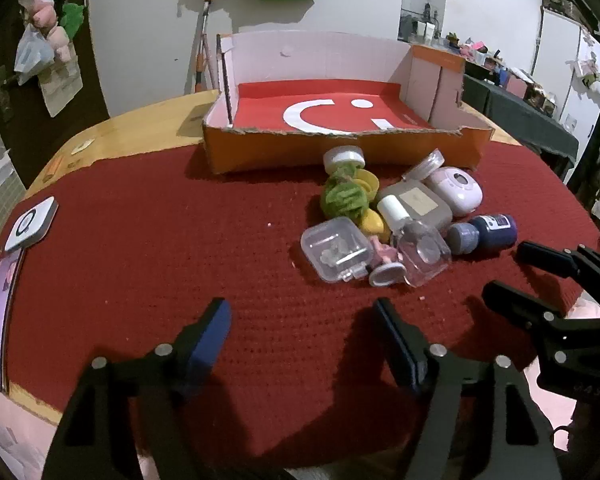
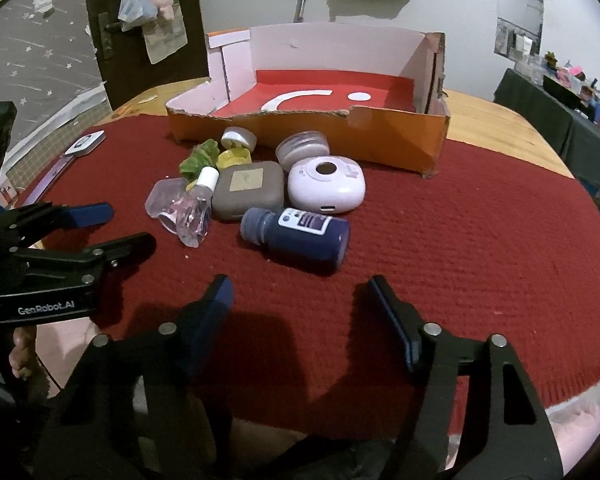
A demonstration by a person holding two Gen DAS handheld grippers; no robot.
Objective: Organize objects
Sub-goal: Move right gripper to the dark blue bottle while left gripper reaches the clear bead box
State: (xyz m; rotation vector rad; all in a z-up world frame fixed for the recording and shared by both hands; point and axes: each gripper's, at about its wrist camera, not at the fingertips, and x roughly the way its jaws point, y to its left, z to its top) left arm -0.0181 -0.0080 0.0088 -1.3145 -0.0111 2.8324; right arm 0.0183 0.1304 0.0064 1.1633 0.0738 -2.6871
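We hold both tongs — left (image 1: 302,322), right (image 2: 300,300) — spread wide, empty; the dark blue bottle (image 2: 300,236) lies just beyond the right pair.

The left black plastic tongs (image 1: 302,322) carry blue pads on both fingertips (image 1: 216,328) and round silver pivot screws along the links. The right black tongs (image 2: 300,300) look alike. White "GenRobot.AI" lettering marks the left body.

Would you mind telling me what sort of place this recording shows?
Probably a lived-in home room: a wooden table with a red cloth, bags hanging on a door, and cluttered shelves behind.
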